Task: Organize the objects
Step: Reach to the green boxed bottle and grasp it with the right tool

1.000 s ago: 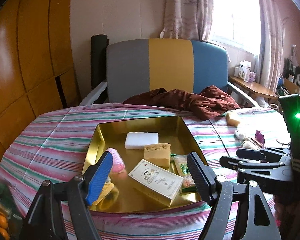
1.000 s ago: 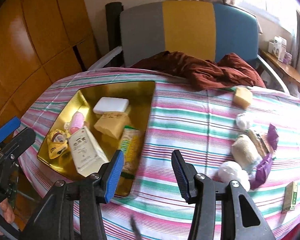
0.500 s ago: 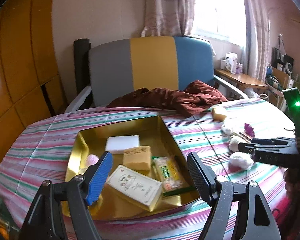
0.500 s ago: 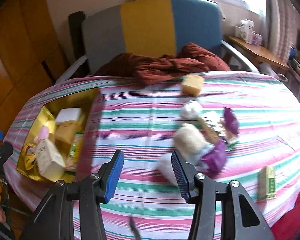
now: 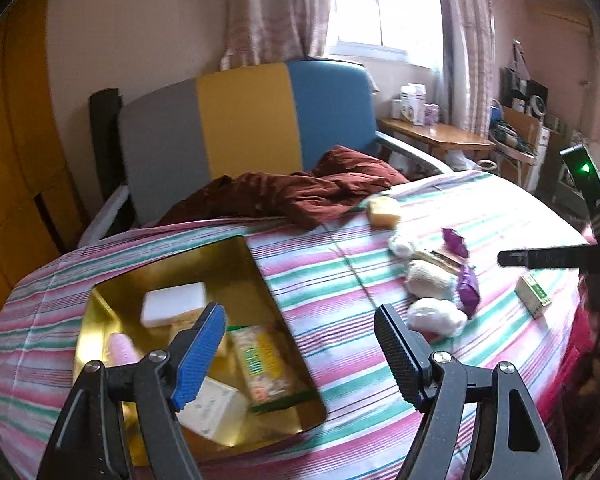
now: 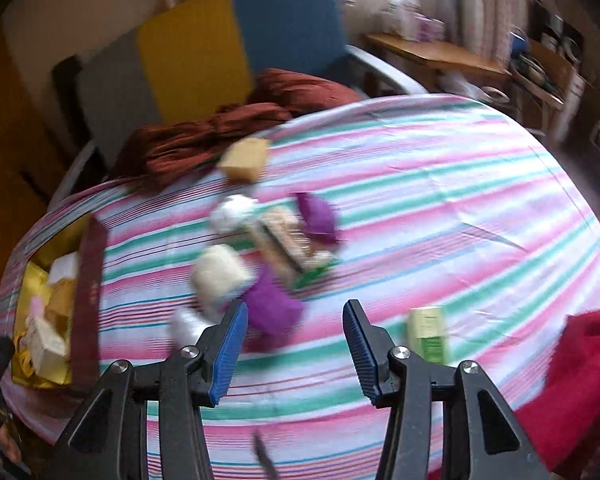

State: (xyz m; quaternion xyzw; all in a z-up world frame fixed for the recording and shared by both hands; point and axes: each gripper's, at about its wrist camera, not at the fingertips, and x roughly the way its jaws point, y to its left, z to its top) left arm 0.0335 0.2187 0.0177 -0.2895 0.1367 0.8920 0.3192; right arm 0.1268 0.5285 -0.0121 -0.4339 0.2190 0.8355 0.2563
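A gold tray (image 5: 260,276) sits at the table's left with a white soap, a pink item, a boxed item and a snack packet (image 5: 262,364) in it. My left gripper (image 5: 300,354) is open and empty above the tray's near right corner. Loose items lie to the right: a yellow sponge (image 6: 244,158), white balls (image 6: 232,208), purple wrappers (image 6: 274,308), a biscuit pack (image 6: 288,240) and a small green box (image 6: 428,330). My right gripper (image 6: 296,352) is open and empty over the table's near edge, between the purple wrapper and the green box.
A striped cloth covers the round table (image 6: 440,200). A dark red cloth (image 5: 300,196) lies at the far edge in front of a grey, yellow and blue chair (image 5: 240,120). A red garment (image 6: 580,380) is at the near right.
Both grippers have swung to the right. The tray has slid left in both views and the loose items are now in front of the right gripper. Both stay open.
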